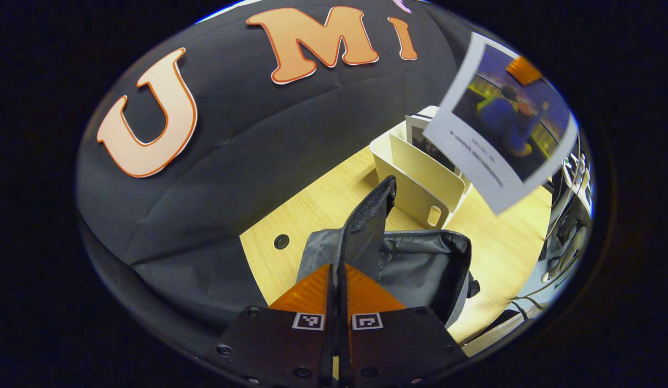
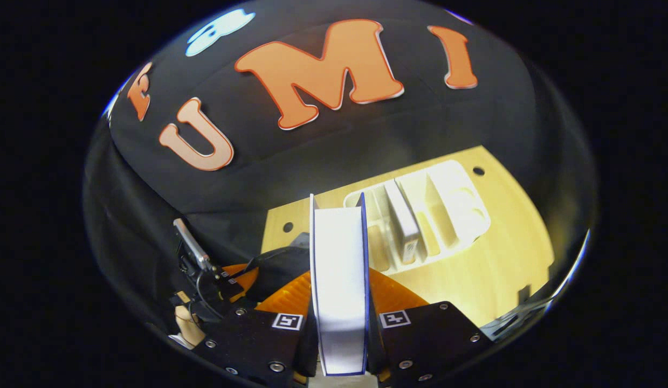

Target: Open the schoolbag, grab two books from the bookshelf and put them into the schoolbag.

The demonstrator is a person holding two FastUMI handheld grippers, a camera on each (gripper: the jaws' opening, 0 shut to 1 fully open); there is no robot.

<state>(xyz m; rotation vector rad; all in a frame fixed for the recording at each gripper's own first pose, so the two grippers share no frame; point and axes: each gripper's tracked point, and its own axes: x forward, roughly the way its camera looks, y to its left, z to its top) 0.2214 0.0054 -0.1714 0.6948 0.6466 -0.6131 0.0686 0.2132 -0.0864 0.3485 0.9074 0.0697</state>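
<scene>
Your right hand-held gripper (image 2: 339, 318) is pinching a book (image 2: 339, 280) edge-on, both fingers pressed on its covers, and in the left gripper view that same book (image 1: 503, 121) hangs in the air above the bookshelf (image 1: 420, 178), well clear of the counter (image 1: 506, 242). Your left hand-held gripper (image 1: 338, 293) is pressed together on the schoolbag's flap (image 1: 369, 226), holding it up so the schoolbag (image 1: 420, 269) gapes open. Here's the danger: the book is gripped near one edge (a heavy lever, I'd judge), so a fast swing could twist it loose. Let the flap sag and the mouth narrows, and the book's corner may catch the rim. One book (image 2: 405, 229) waits in the bookshelf's slot (image 2: 452, 215), so watch you don't clip the rack passing over.
</scene>
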